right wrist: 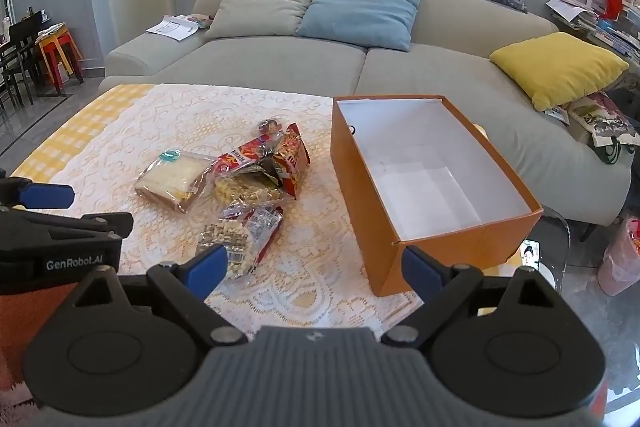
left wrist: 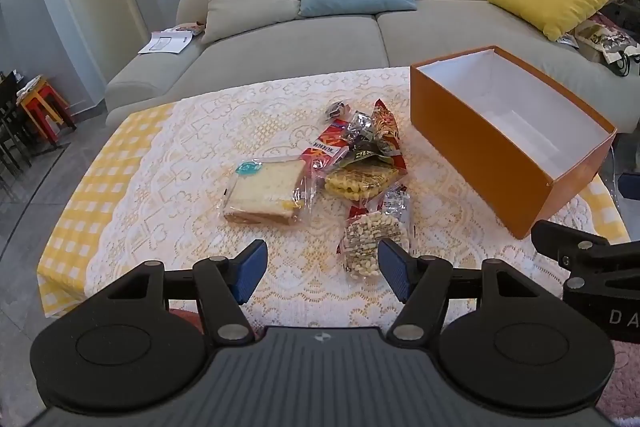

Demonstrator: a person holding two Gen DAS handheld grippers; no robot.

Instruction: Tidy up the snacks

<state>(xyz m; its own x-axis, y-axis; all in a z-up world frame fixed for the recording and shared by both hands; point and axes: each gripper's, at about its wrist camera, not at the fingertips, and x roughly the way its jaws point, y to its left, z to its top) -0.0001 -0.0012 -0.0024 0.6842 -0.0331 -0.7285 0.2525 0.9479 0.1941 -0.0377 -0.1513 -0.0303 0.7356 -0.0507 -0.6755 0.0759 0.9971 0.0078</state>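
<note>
Several crinkly plastic snack packets beside rectangular cardboard box.

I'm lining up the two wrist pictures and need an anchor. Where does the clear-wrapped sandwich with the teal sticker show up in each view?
Left wrist view: the clear-wrapped sandwich with the teal sticker lies just left of centre on the lace cloth, left of the snack pile.
Right wrist view: the sandwich lies left of centre, again left of the pile.
Shared landmark: the open orange cardboard box, standing to the right of the snacks in both.
</note>
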